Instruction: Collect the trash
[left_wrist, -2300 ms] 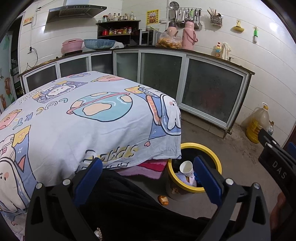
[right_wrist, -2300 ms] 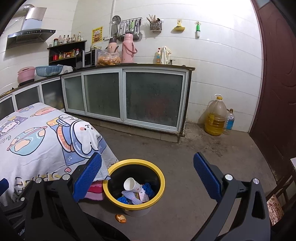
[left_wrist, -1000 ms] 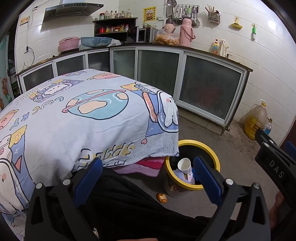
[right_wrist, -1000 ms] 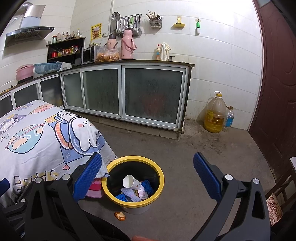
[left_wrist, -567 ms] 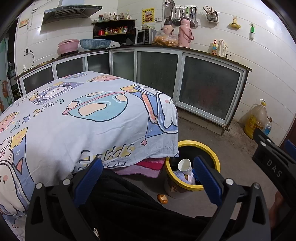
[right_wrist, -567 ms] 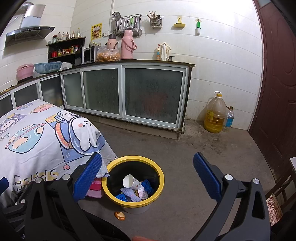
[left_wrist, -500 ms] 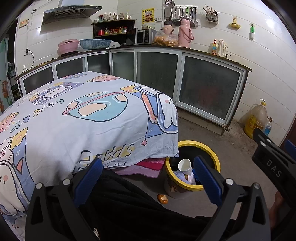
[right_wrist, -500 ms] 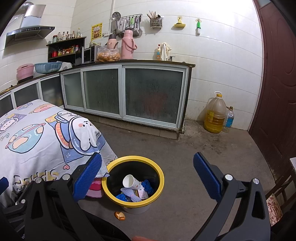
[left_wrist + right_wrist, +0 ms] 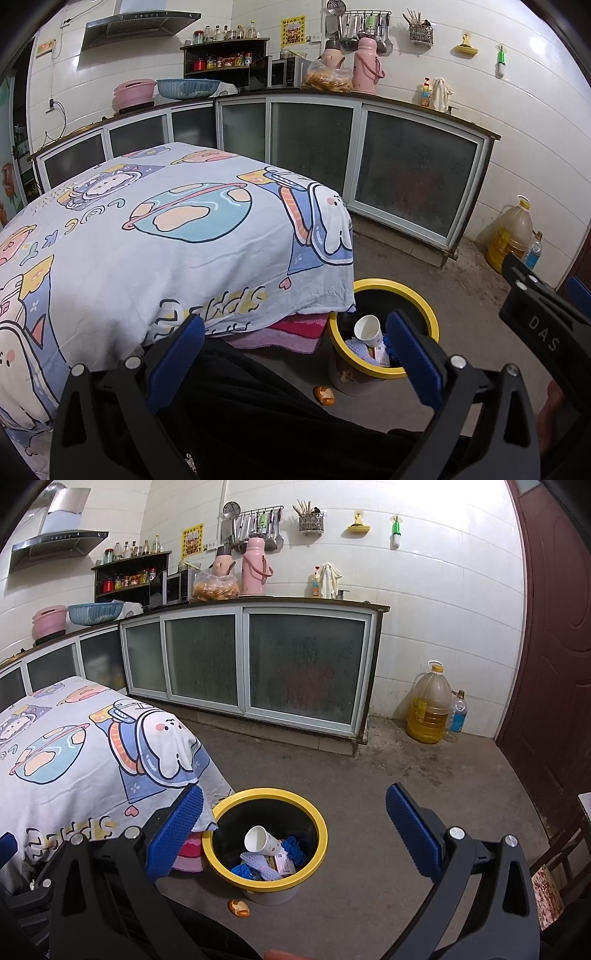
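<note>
Bin (image 9: 320, 834), yellow-rimmed, stands on the floor at 6 o'clock of the right gripper (image 9: 294, 827), already holding a paper cup (image 9: 263, 842) and scraps; orange scrap (image 9: 238, 907) lies outside. Left gripper (image 9: 294, 352): both jaws wide apart, empty, probably between pickups.

We count one yellow-rimmed bin (image 9: 320, 843) on the floor, and in it one white paper cup (image 9: 260, 840); the other scraps in the bin lie too jumbled for us to number. One orange scrap (image 9: 238, 907) lies on the floor just beside the bin. We see two pink thermos flasks (image 9: 255, 566) on the counter (image 9: 288, 602), one bag of orange food (image 9: 214, 585), one blue basin (image 9: 95, 613) and one pink pot (image 9: 50, 622). By the wall stand one large oil jug (image 9: 430, 705) and one small bottle (image 9: 458, 712). We hold two tongs (image 9: 293, 829).
</note>
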A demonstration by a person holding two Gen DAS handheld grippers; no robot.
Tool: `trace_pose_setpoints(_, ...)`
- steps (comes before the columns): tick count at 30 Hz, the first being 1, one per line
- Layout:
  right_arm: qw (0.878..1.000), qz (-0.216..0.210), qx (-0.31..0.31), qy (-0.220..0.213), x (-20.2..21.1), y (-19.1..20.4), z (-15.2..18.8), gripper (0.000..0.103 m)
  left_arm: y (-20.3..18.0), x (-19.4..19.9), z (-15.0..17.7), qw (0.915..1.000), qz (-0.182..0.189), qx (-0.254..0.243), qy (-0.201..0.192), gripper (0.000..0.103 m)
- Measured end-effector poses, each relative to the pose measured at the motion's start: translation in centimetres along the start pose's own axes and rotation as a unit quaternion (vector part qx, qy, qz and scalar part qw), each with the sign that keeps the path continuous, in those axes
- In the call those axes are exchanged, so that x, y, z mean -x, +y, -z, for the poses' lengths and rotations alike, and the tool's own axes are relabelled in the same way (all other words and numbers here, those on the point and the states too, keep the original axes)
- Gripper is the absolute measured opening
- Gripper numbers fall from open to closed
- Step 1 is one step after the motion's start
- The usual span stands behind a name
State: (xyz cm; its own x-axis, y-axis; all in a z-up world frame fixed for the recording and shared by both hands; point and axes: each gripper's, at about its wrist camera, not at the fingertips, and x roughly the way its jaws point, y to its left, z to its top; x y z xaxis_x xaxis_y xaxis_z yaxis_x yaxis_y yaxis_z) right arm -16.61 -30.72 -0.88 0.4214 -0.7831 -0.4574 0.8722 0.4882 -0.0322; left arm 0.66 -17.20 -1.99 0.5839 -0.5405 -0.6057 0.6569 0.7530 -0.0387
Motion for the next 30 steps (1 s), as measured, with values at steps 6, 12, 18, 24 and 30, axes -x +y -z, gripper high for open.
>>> trace_pose_setpoints(6, 1.000, 0.001, 0.001, 0.001, -0.06, 0.04, 0.10, 0.095, -0.07, -0.06, 0.07, 1.0000, 0.002, 0.000, 0.002, 0.095)
trace_pose_setpoints(12, 1.000, 0.000, 0.002, 0.002, -0.15, 0.04, -0.05, 0.095, -0.05, -0.06, 0.16, 1.0000, 0.003, 0.000, 0.002, 0.095)
trace_pose_setpoints(18, 1.000, -0.001, 0.002, 0.001, -0.15, 0.01, -0.01, 0.095, -0.13, -0.05, 0.18, 1.0000, 0.005, -0.001, 0.002, 0.095)
trace_pose_setpoints(24, 1.000, 0.000, 0.002, 0.001, -0.15, 0.00, -0.08, 0.095, -0.11, -0.04, 0.28, 0.9999, 0.012, -0.001, 0.000, 0.095)
trace_pose_setpoints(30, 1.000, 0.000, 0.002, 0.001, -0.14, 0.00, -0.10, 0.095, 0.02, -0.16, 0.30, 0.9999, 0.013, 0.002, 0.003, 0.095)
